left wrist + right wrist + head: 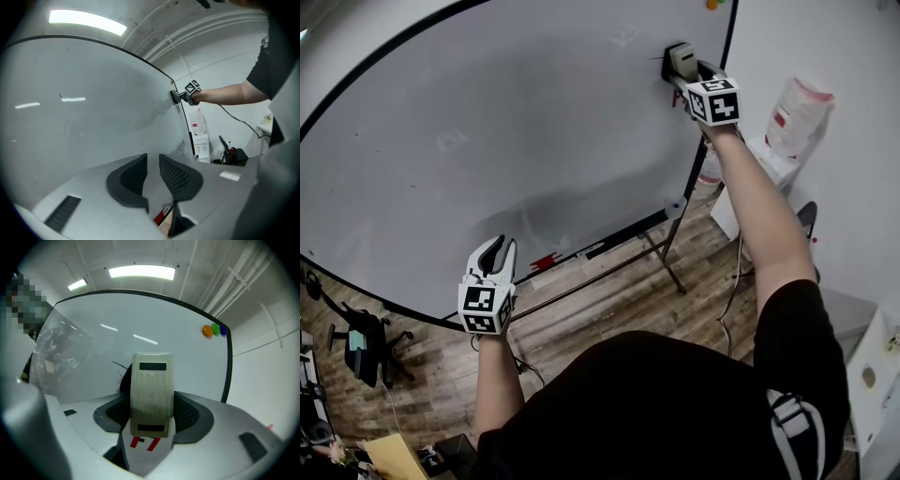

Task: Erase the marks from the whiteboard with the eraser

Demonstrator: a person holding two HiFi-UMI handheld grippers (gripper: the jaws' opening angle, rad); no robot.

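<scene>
The large whiteboard [487,141] fills the upper left of the head view. My right gripper [686,70] is raised to its upper right part, shut on a beige eraser [681,59] that presses against the board. In the right gripper view the eraser [151,392] stands upright between the jaws, and thin black marks [120,369] show on the board just left of it. My left gripper [492,255] hangs low near the board's bottom edge, its jaws almost together with nothing between them. In the left gripper view the right gripper [187,96] shows far off on the board [84,126].
Coloured magnets [214,330] sit near the board's top right corner. The board's metal stand [661,248] rests on wooden floor. A white bag [797,114] and box stand at the right wall. An office chair [361,347] is at lower left.
</scene>
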